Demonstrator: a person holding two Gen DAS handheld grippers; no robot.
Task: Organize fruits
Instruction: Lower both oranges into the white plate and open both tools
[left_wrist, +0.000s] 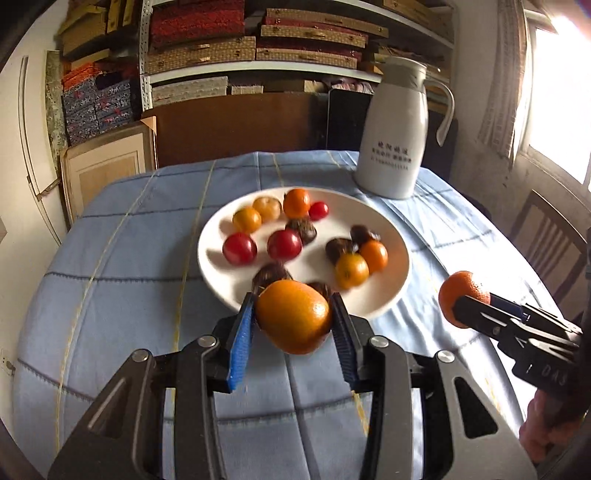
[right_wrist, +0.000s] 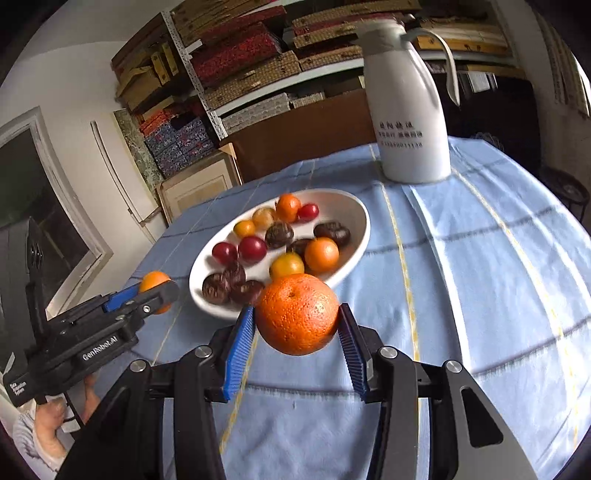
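Now both grippers hold fruit above the near part of the surface (left_wrist: 122, 236), which is covered in a blue checked cloth. The left gripper (left_wrist: 294, 314) has its jaws closed on a smooth orange (left_wrist: 293, 315), just in front of the near rim of the white plate (left_wrist: 400, 273). The right gripper (right_wrist: 296, 319) clamps a rougher, darker orange (right_wrist: 297, 314) likewise, jaws partly apart around it. On the plate lie small orange fruits, red ones and dark brown ones. A white jug (left_wrist: 393, 129) stands by the far edge.
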